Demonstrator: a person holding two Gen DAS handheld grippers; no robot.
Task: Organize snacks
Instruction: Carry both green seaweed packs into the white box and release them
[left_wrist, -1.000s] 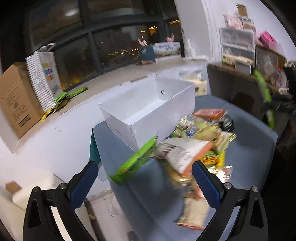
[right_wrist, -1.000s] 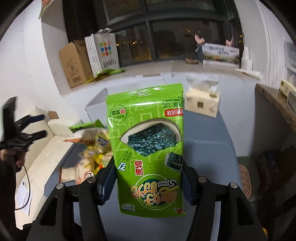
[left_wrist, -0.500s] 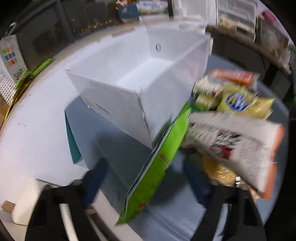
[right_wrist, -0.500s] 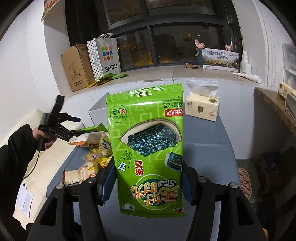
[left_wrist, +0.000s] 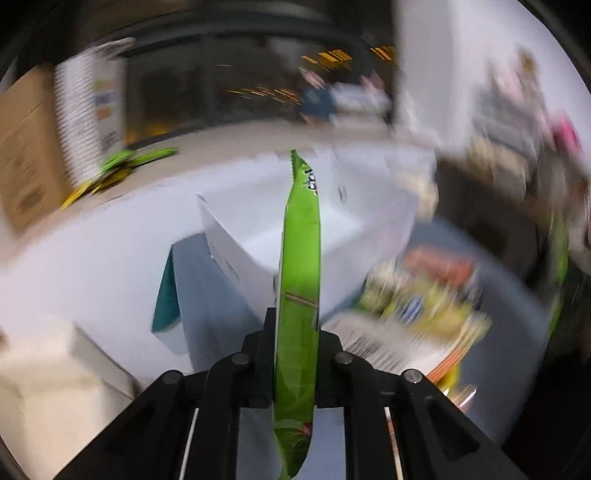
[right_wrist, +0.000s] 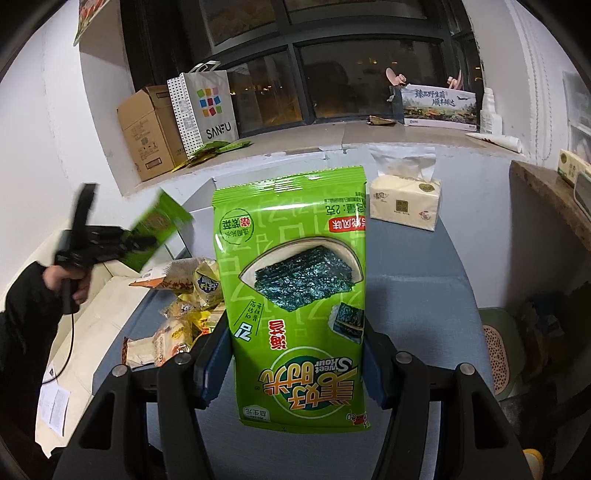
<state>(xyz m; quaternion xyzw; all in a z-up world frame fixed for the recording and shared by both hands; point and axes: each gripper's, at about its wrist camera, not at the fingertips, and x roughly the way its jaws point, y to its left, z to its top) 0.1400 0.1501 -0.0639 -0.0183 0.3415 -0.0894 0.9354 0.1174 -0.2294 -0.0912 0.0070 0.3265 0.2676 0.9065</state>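
A: Since a second ago the left tongs (left_wrist: 297, 354) have gone from spread wide to pressed together on a thin green packet (left_wrist: 300, 280), now lifted off the snack pile (left_wrist: 417, 314).

B: And the right tongs (right_wrist: 295, 365)?

A: They have not moved; they pinch the seaweed bag (right_wrist: 295, 295) by its sides, above the blue surface (right_wrist: 413, 295).

B: How should the left one continue?

A: It should probably carry the packet over the white box (left_wrist: 317, 236) and lower it before letting go, because the packet stands on its edge and may tip.

B: What is unclear?

A: The left view is blurred, so the pile's labels are unreadable. In the right view the seaweed bag hides most of the box.
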